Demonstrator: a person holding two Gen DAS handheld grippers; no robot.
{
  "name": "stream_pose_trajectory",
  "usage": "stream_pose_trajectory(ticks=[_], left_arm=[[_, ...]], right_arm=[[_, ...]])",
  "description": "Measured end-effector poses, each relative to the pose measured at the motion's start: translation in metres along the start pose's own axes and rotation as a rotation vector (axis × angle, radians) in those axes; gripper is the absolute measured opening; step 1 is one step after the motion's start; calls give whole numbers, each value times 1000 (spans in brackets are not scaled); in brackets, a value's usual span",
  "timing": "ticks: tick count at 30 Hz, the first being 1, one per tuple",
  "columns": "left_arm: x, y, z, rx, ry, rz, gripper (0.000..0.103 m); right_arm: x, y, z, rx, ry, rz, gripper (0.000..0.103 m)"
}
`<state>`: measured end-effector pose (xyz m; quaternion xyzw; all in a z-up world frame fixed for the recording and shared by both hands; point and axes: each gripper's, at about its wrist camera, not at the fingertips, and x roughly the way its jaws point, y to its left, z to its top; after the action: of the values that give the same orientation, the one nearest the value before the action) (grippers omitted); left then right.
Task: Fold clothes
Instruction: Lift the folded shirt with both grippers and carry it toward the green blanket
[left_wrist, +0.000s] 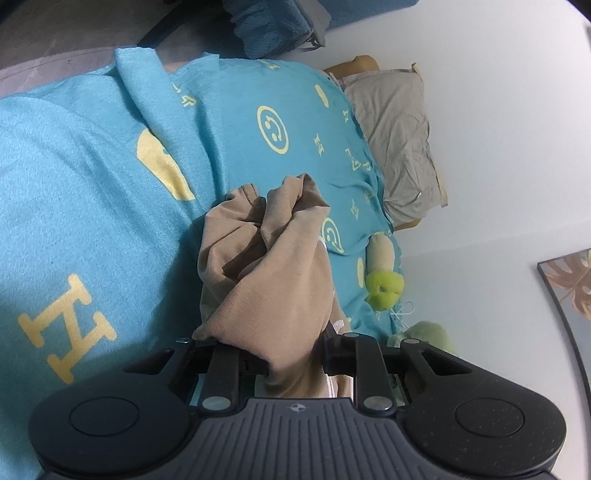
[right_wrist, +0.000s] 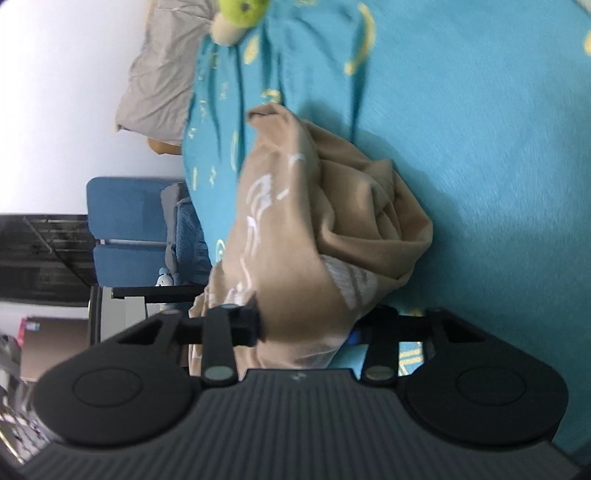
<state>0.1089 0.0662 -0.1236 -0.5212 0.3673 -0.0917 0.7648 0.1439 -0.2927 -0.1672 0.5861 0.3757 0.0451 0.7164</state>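
Note:
A tan garment with white print (left_wrist: 269, 266) hangs bunched over a turquoise blanket with yellow symbols (left_wrist: 92, 177). My left gripper (left_wrist: 295, 354) is shut on one part of the garment; the cloth fills the gap between its fingers and hides the tips. In the right wrist view the same tan garment (right_wrist: 314, 229) is crumpled, with white lettering on it. My right gripper (right_wrist: 306, 328) is shut on another part of it, above the blanket (right_wrist: 480, 147). The right view is blurred by motion.
A grey pillow (left_wrist: 399, 136) lies at the blanket's edge by the white wall. A beige and green plush toy (left_wrist: 382, 280) lies on the blanket, also in the right view (right_wrist: 236, 14). A blue chair (right_wrist: 125, 229) stands beside the bed.

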Motion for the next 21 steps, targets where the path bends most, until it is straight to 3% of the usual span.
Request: stream_pose_trajectory(ticks=[12, 16, 21], left_arm=[[-47, -60, -4, 53, 46, -67, 22], [-57, -105, -20, 81, 61, -114, 21], [-28, -203, -56, 181, 125, -189, 21]], right_arm=[[-66, 44, -7, -153, -98, 52, 32], [-104, 60, 6, -154, -124, 116, 31], [-163, 83, 55, -154, -206, 176, 31]])
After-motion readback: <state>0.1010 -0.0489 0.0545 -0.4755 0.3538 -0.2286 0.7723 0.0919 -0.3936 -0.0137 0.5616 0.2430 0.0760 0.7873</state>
